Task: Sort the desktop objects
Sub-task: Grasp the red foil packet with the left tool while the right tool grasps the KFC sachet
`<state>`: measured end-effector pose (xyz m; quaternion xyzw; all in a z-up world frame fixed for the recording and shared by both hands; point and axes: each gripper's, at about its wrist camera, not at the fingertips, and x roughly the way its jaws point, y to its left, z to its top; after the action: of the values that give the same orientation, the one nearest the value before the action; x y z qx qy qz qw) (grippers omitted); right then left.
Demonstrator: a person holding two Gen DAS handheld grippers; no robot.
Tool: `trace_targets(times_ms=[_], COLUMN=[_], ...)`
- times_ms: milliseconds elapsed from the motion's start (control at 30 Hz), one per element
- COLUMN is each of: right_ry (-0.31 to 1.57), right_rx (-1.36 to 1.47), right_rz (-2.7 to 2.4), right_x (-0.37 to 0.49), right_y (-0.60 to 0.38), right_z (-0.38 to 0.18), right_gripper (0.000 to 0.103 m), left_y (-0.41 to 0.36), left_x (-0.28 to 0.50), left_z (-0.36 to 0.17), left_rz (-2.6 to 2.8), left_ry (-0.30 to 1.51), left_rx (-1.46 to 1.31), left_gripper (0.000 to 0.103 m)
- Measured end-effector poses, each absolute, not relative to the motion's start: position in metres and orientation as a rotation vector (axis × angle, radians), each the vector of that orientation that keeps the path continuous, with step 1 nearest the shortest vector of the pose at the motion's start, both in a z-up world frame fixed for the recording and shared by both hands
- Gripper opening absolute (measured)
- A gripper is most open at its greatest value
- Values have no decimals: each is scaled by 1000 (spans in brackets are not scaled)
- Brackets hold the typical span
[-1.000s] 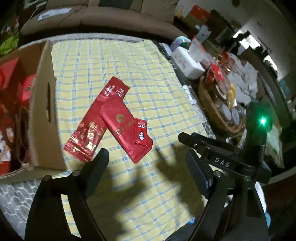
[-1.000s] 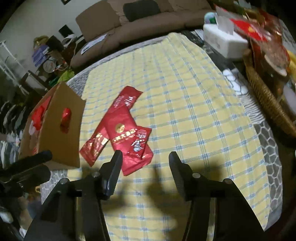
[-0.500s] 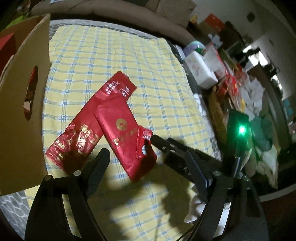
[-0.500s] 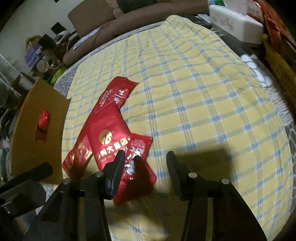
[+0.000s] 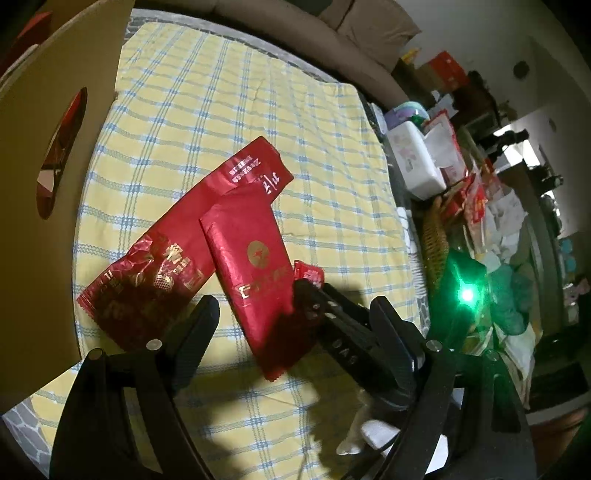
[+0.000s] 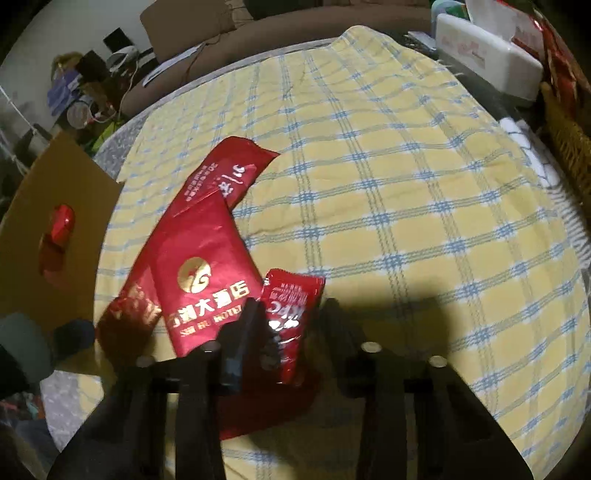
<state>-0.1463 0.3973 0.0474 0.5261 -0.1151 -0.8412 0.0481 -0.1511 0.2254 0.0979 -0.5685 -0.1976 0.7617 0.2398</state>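
right claw (image 6: pixel 291 325) has dropped onto the small red sachet (image 6: pixel 291 314), fingers straddling it, not yet clamped; left claw (image 5: pixel 291 325) hangs apart at lower frame; pickup looks imminent.

Place: a lived-in home — a living room.
Seating: a brown sofa (image 6: pixel 207 26) runs along the far side of the table.
Table cover: a yellow cloth with blue checks (image 6: pixel 388 192) spread over a grey patterned top (image 5: pixel 22 424).
Table edge clutter: a white tissue box (image 6: pixel 487 55), a wicker basket (image 5: pixel 434 240) and red snack packets piled beside it.
Storage: an open cardboard box (image 5: pixel 55 122) at the cloth's left side.
Background: heaped household odds and ends by the wall (image 6: pixel 81 96) — dim indoor lighting.
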Motion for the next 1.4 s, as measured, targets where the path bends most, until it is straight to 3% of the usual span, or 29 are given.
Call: trace_targets(times_ms=[400, 600, 733, 800, 833, 900, 967, 1000, 1167, 1400], right_ry=[-550, -579, -609, -608, -594, -556, -496, -459, -297, -409], right_rx=[1574, 1580, 1556, 1546, 1545, 1563, 1568, 1573, 1576, 1546], right_rz=[-2567, -2555, -2541, -2536, -2537, -2533, -2548, -2554, -2577, -2508], right_x=[-132, -127, -127, -128, -128, -130, -132, -132, -129, -127], right_y=[434, 440, 440, 437, 434, 429, 423, 420, 408, 409], right_z=[50, 47, 50, 51, 51, 48, 47, 48, 49, 45], right_gripper=[14, 14, 18, 31, 33, 32, 32, 32, 30, 29], left_y=[250, 258, 254, 254, 254, 255, 258, 259, 259, 259], left_x=[-152, -149, -150, -151, -150, -153, -154, -155, -155, -152], left_z=[59, 44, 40, 40, 40, 39, 38, 37, 33, 39], left_rz=[2031, 2023, 2050, 2063, 2066, 2064, 2063, 2060, 2046, 2026], left_ry=[-433, -395, -445, -455, -463, -453, -416, -408, -440, -466], left_rx=[-1671, -1706, -1697, -1692, -1682, -1676, -1677, -1688, -1694, -1666], left_gripper=[80, 76, 77, 77, 76, 66, 30, 22, 17, 8])
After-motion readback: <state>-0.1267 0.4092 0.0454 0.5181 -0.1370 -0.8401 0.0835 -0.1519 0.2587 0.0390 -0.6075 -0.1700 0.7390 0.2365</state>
